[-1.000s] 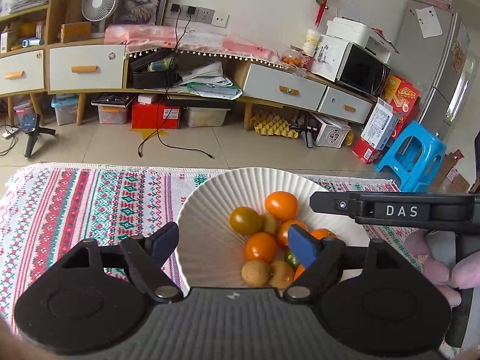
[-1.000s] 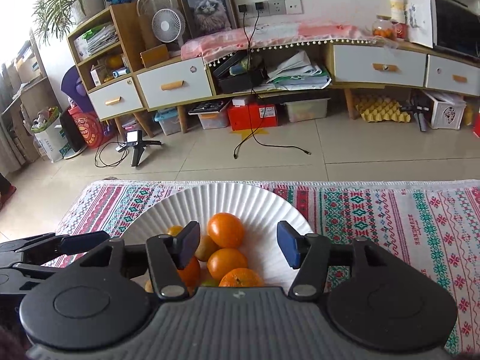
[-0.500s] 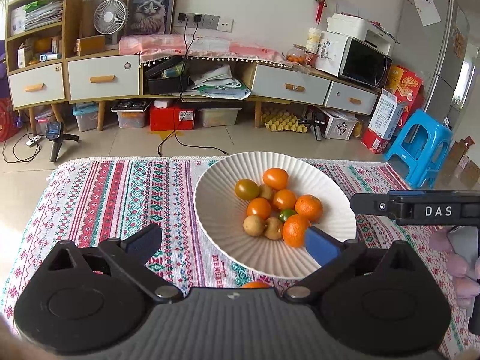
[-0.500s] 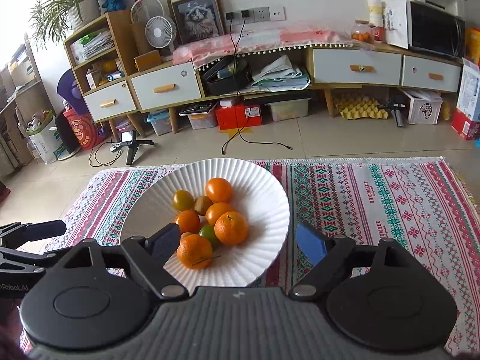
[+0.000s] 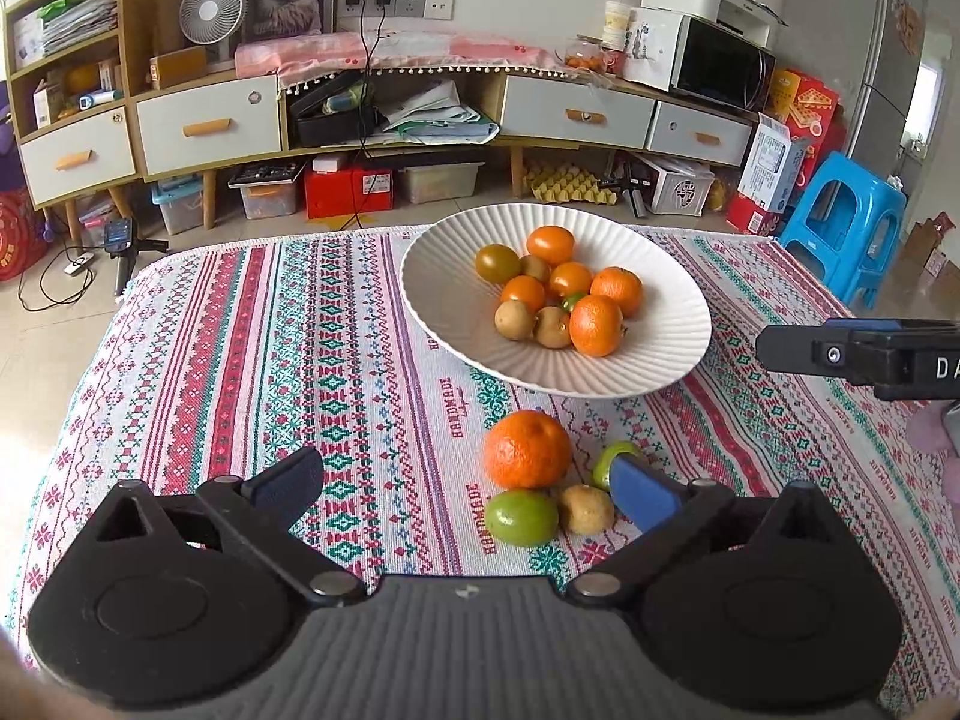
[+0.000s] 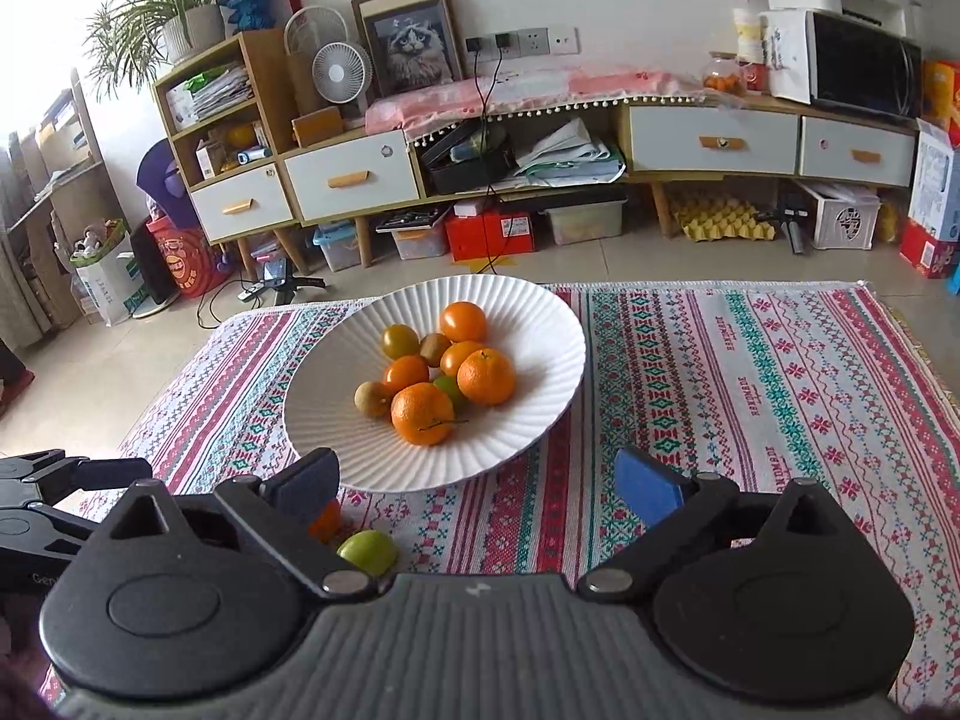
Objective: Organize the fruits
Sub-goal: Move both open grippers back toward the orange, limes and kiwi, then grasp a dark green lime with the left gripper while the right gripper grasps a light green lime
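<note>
A white ribbed bowl (image 5: 672, 312) on the patterned tablecloth holds several oranges, brown fruits and a green one; it also shows in the right wrist view (image 6: 540, 324). On the cloth in front of it lie an orange (image 5: 526, 449), a green fruit (image 5: 521, 517), a brown fruit (image 5: 586, 509) and a second green fruit (image 5: 615, 457). My left gripper (image 5: 465, 489) is open and empty, above the cloth just short of these loose fruits. My right gripper (image 6: 477, 483) is open and empty, in front of the bowl; a green fruit (image 6: 369, 551) lies by its left finger.
The striped tablecloth (image 5: 270, 360) covers the whole table. The right gripper's body (image 5: 864, 351) reaches in from the right edge of the left wrist view. Beyond the table's far edge stand a low cabinet (image 5: 420, 114), a blue stool (image 5: 846, 228) and floor clutter.
Both grippers have pulled back and up from over the bowl and their jaws have widened. The loose fruits in front of the bowl have come into view.
</note>
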`<state>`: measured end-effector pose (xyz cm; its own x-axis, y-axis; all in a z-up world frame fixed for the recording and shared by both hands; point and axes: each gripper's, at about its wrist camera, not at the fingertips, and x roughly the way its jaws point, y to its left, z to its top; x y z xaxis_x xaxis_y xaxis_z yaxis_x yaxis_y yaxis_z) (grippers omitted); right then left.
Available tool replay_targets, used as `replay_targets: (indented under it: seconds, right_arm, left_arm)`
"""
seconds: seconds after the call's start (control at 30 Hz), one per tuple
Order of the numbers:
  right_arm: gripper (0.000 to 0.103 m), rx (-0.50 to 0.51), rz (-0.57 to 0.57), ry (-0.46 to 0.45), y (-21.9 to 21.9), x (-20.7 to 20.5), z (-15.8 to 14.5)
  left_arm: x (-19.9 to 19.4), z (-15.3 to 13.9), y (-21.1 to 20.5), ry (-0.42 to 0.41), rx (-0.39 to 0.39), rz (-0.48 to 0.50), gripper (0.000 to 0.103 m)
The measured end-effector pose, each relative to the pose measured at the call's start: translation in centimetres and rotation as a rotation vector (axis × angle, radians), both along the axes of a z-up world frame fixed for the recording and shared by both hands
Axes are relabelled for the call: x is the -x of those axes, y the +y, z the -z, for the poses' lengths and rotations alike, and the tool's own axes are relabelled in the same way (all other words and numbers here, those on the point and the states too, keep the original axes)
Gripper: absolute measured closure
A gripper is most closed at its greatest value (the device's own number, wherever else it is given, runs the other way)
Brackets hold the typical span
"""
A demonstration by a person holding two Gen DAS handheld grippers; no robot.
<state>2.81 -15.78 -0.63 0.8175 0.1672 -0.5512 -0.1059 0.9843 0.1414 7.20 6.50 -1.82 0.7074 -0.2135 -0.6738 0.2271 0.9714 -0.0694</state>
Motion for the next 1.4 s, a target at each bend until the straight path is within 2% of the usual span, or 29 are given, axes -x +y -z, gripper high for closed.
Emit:
replay_targets:
  seconds: [0.17,0.3,0.47,0.6,0.83,0.97,1.17,1.4]
  right_arm:
    - [0.001,0.049,-0.034,-0.013,0.4,0.8,0.8]
    - [0.001,0.115,-0.019,-0.024,1.0,1.6,2.8]
    - [0.001,0.19,-0.024,0.017,2.2,1.8,5.0]
    - [0.001,0.233,-0.043,0.031,2.8,1.9,5.9]
    - [0.001,0.27,-0.069,0.053,4.0,1.6,7.0]
    - [0.0,0.269,-0.071,0.04,4.2,1.2,6.8]
    - [0.0,0.233,-0.082,0.061,4.3,0.5,7.0]
    - [0.001,0.234,-0.099,0.046,4.8,0.3,7.0]
  left_arm:
    - [0.9,1.9,0.4,0.0,-0.01,-0.009,0.002]
    - [1.8,3.6,0.1,-0.007,-0.054,-0.011,0.003]
    - [2.2,5.4,-0.1,-0.011,-0.106,-0.02,0.003]
    - [2.4,5.7,0.0,-0.042,-0.078,-0.03,0.002]
    - [2.0,5.8,-1.1,-0.073,-0.081,-0.026,0.003]
    - [1.1,5.7,-0.7,-0.06,-0.055,-0.042,0.005]
    - [1.0,5.3,-1.1,-0.076,-0.044,0.01,0.027]
    - [1.1,4.8,-1.6,-0.069,-0.037,0.058,0.061]
